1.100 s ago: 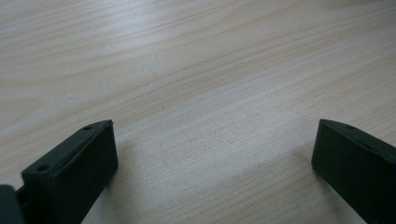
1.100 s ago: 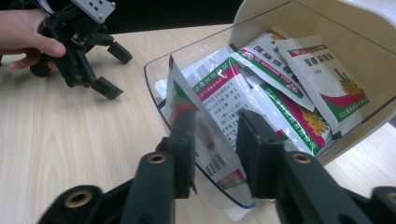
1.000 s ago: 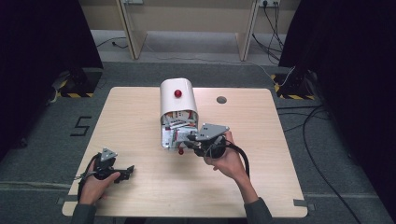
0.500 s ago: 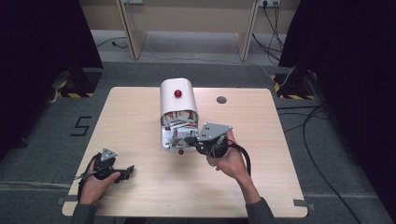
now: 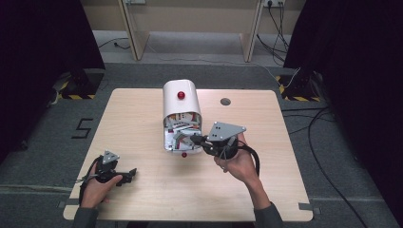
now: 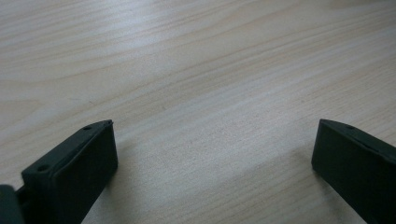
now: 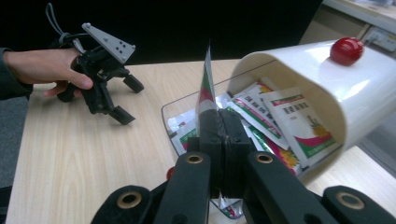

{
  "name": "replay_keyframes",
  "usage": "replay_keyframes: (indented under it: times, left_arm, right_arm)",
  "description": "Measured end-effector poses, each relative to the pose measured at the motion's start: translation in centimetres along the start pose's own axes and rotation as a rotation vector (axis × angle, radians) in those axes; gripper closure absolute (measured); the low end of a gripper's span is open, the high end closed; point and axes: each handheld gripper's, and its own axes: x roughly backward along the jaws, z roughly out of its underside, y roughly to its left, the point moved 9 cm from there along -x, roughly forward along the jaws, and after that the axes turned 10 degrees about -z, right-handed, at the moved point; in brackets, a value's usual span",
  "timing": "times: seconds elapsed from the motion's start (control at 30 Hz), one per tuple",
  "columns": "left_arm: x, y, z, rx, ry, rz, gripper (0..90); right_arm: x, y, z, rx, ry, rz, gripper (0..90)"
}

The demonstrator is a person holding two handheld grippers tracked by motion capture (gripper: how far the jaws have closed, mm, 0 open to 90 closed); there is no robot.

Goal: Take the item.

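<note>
Right gripper (image 7: 219,135) fingers just closed, pinching packet (image 7: 205,81) edge-up above bin (image 7: 299,60) mouth; extraction looks under way. Left gripper (image 5: 124,175) fingers apart, empty, low over worktop (image 6: 196,70).

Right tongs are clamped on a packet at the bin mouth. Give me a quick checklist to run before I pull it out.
1. Grip: right tongs shut on the thin green, red and white seed packet, which stands edge-on between the jaws. Ok.
2. One packet only: the jaws hide the packet's lower part. Cannot tell.
3. Packet free of the white, round-topped plastic bin with a red knob: its lower edge sits among the loose packets on the bin's clear tray. Cannot tell.
4. Left tongs out of the path: resting open near the table's front left, nothing between the jaws. Ok.
5. Landing space: bare light wooden table in front of the bin. Ok.
</note>
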Motion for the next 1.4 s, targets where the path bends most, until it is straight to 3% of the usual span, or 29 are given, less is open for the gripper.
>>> replay_keyframes:
  times: [0.6, 1.0, 1.4]
  left_arm:
    - [0.0, 0.0, 0.0, 0.000, 0.001, 0.000, 0.0]
    - [0.0, 0.0, 0.0, 0.000, 0.000, 0.000, 0.0]
    - [0.0, 0.0, 0.0, 0.000, 0.000, 0.000, 0.0]
  right_arm:
    - [4.2, -1.3, -1.2, -0.008, -0.077, 0.080, 90.0]
    - [6.3, -2.6, 0.5, -0.038, -0.061, 0.138, 90.0]
    - [7.5, -4.2, 3.3, -0.086, -0.035, 0.206, 90.0]
